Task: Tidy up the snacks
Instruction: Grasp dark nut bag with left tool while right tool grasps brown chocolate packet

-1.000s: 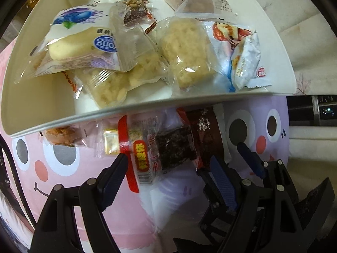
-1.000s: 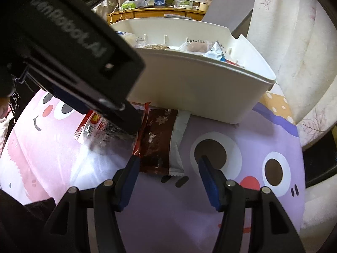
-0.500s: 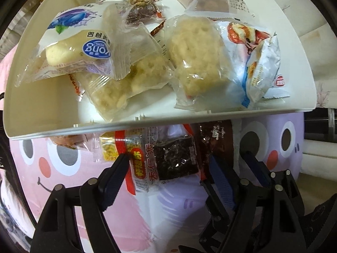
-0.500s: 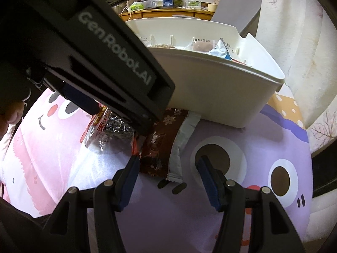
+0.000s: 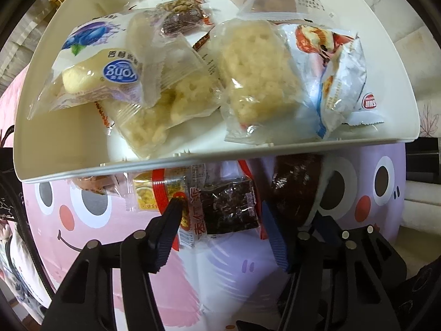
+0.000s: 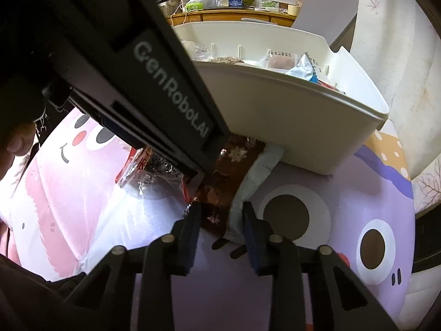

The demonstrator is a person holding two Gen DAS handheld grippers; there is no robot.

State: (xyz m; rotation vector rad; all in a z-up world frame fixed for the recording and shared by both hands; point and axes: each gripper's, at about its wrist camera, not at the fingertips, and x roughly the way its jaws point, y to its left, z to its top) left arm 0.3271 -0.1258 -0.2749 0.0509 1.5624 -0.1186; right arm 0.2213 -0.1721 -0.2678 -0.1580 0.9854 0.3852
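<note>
Pointing straight down over the cartoon-face cloth (image 5: 91, 251): left gripper (image 5: 217, 220), jaws just closing in around a clear packet with a dark cake and red print (image 5: 220, 209), near pad at its left end, far pad just off its right edge, no firm squeeze visible yet

Pinched tight on the near end of a dark brown snowflake-print packet (image 6: 220, 201): right gripper (image 6: 222, 218), jaws just drawn together, silvery seam of the wrapper against the right pad

Both packets lying on the cloth, near side of the white plastic bin (image 5: 55, 149), brown one partly tucked under its wall

Inside the bin: blueberry bun packet (image 5: 93, 77) at left, two pale puffed-rice cakes (image 5: 256, 77) in the middle, white crisp-style bag (image 5: 341, 82) at right, nut bar (image 5: 182, 13) towards the far wall

Small yellow sweet (image 5: 146, 195) left of the dark cake, also on the cloth

Thumb (image 6: 16, 140) at far left edge of the right view
</note>
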